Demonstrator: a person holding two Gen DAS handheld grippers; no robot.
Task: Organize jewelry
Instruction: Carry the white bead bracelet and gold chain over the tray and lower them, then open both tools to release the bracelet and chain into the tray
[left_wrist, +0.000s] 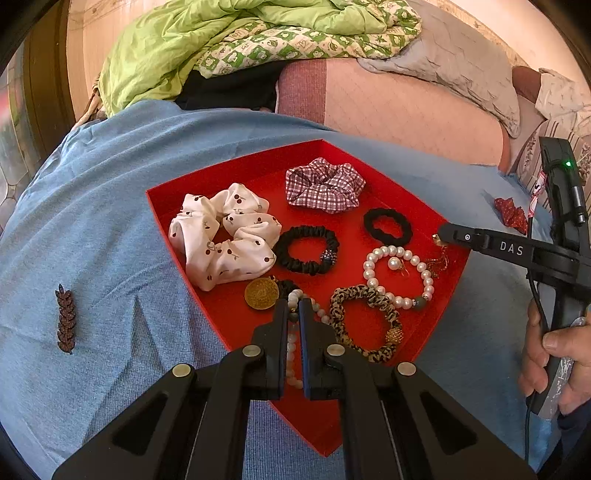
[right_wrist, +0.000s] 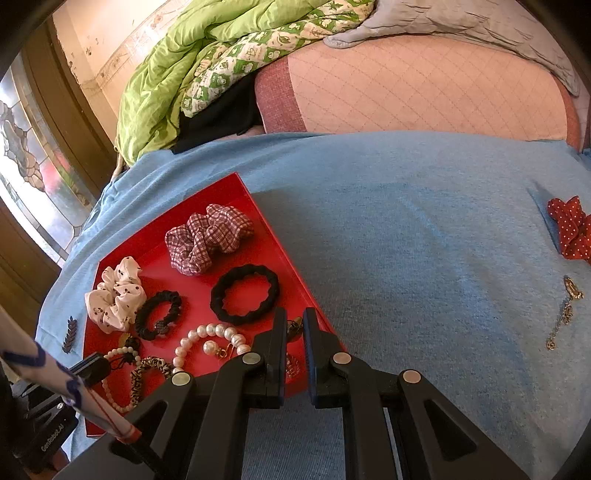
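Observation:
A red tray (left_wrist: 236, 173) on the blue cloth holds a white cherry scrunchie (left_wrist: 225, 236), a plaid scrunchie (left_wrist: 323, 184), two black hair ties (left_wrist: 306, 250), a pearl bracelet (left_wrist: 400, 277), a leopard bracelet (left_wrist: 364, 325) and a gold coin pendant (left_wrist: 261, 293). My left gripper (left_wrist: 293, 306) is shut on a white bead necklace (left_wrist: 291, 354) over the tray's near part. My right gripper (right_wrist: 294, 325) is shut on a small gold chain piece (right_wrist: 294, 329) above the tray's right edge (right_wrist: 291, 269); its tip shows in the left wrist view (left_wrist: 441, 236).
A brown leaf-shaped clip (left_wrist: 66, 319) lies on the cloth left of the tray. A red dotted scrunchie (right_wrist: 570, 230) and a gold chain (right_wrist: 563, 314) lie on the cloth to the right. A green quilt (left_wrist: 221, 40) and a pink cushion (left_wrist: 399, 107) lie behind.

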